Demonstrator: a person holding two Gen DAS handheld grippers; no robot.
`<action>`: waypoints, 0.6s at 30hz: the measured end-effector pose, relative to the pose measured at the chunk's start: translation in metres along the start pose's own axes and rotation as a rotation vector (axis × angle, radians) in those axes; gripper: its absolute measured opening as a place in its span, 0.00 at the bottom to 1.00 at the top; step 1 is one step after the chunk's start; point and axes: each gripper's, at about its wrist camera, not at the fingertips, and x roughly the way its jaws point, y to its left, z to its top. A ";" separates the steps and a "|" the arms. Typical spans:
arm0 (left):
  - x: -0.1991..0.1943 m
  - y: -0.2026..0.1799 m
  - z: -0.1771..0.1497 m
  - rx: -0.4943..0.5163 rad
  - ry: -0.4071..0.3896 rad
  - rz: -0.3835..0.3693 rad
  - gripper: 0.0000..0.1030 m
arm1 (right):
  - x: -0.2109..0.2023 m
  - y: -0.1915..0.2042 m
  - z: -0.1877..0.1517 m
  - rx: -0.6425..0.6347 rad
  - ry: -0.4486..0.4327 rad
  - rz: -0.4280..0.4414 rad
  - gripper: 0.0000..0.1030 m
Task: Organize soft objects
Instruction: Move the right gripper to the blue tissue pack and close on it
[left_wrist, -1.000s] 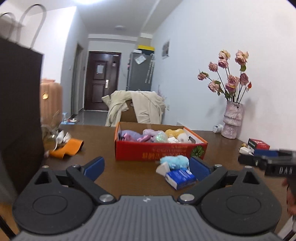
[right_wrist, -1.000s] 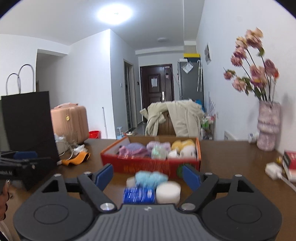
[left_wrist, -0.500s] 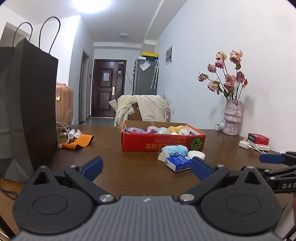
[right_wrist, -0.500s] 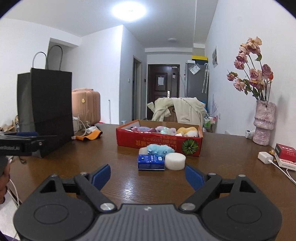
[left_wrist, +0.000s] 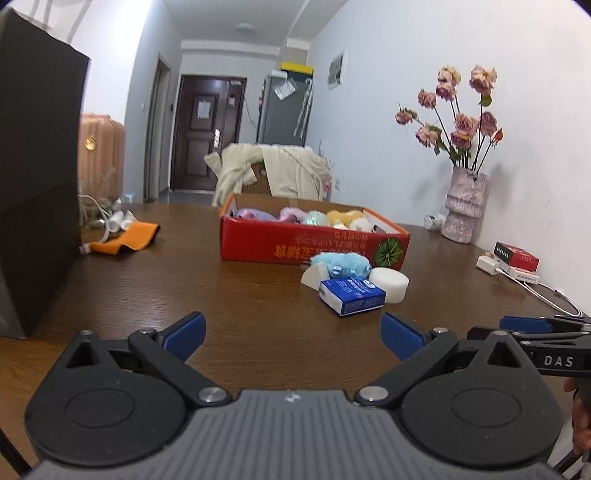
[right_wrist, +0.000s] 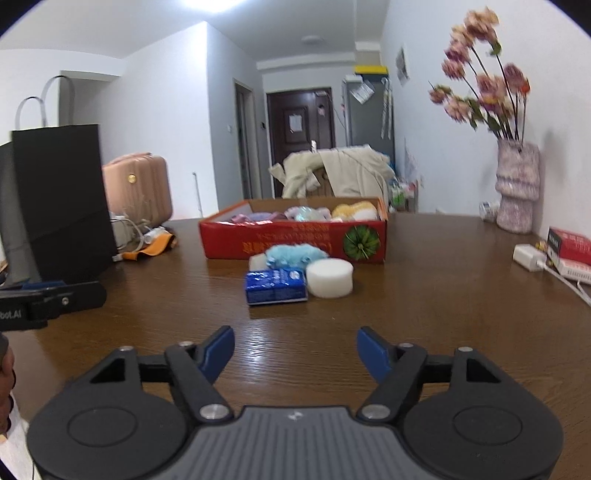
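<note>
Aim your right gripper (right_wrist: 295, 350) at the white sponge (right_wrist: 328, 277), frame centre, just right of the blue tissue pack (right_wrist: 276, 286) and before the red box (right_wrist: 295, 236) (already part-filled). Straddle it squarely. Both grippers, left gripper (left_wrist: 291, 334) included, gape wide, holding nothing.

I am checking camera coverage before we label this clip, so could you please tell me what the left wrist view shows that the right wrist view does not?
Only the left wrist view shows the open left gripper up close, with the right gripper at its edge.

Only the right wrist view shows the black paper bag's handles and the open right gripper up close.

Both show the red box of soft toys, the blue fluffy toy, blue tissue pack, white round sponge, and vase.
</note>
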 end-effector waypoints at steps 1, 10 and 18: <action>0.007 -0.001 0.002 0.001 0.012 -0.007 1.00 | 0.006 -0.003 0.002 0.009 0.008 0.002 0.65; 0.093 -0.007 0.032 -0.068 0.131 -0.095 0.70 | 0.082 -0.025 0.041 0.100 0.071 0.115 0.49; 0.175 -0.006 0.044 -0.146 0.273 -0.190 0.44 | 0.164 -0.037 0.061 0.195 0.140 0.164 0.32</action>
